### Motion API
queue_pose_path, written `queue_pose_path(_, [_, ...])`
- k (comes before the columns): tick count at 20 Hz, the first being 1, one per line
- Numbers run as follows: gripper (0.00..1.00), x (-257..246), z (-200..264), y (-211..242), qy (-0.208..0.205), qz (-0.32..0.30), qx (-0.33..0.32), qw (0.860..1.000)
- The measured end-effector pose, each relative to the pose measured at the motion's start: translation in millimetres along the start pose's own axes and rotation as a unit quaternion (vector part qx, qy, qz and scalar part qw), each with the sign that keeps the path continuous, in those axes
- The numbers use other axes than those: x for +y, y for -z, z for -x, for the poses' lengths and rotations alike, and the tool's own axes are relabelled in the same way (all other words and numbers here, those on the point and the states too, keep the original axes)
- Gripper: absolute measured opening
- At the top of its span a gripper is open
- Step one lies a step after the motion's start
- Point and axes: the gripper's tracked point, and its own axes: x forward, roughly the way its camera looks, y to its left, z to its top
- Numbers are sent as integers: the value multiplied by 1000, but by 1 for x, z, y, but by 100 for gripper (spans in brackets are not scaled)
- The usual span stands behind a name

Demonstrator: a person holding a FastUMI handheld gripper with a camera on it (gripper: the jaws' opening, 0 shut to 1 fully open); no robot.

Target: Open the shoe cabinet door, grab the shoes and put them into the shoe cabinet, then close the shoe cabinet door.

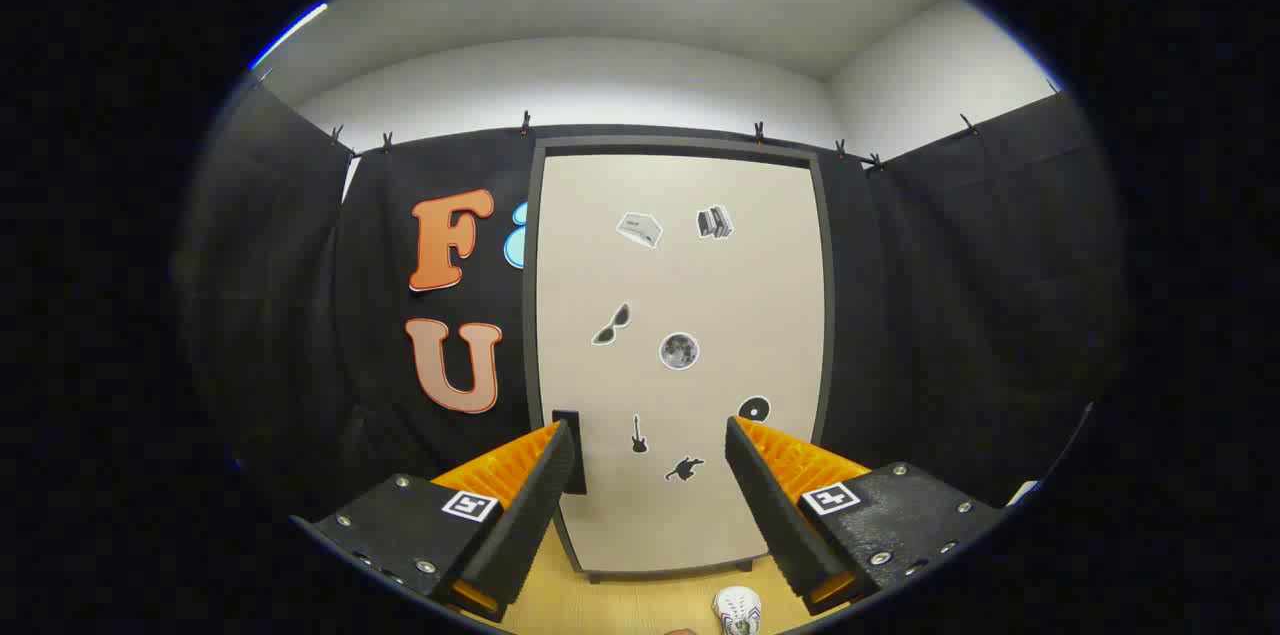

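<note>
The shoe cabinet (680, 355) stands straight ahead, a tall box with a dark frame and a pale beige door that is shut and carries several small stickers. A dark handle (568, 450) sits on the door's left edge, partly behind my left finger. My gripper (650, 440) is open, fingers spread wide, with nothing between them, some way in front of the door. The toe of a white shoe (737, 611) with a coloured pattern lies on the floor below, just inside the right finger.
Black cloth walls close in on both sides of the cabinet. A light wooden floor (620, 600) runs from the cabinet's foot toward me. White room walls and a ceiling lamp show above the cloth.
</note>
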Motion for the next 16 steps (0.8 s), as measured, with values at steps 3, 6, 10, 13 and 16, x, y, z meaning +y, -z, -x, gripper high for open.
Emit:
queue_pose_path(3, [95, 8, -2, 3, -8, 0, 4, 1000])
queue_pose_path(6, [95, 16, 0, -2, -13, 6, 3, 1000])
queue_pose_path(10, [95, 21, 3, -10, -15, 15, -7, 1000])
queue_pose_path(13, [95, 26, 3, -13, -16, 20, -11, 1000])
queue_pose_path(16, [95, 29, 2, -11, -17, 23, -7, 1000])
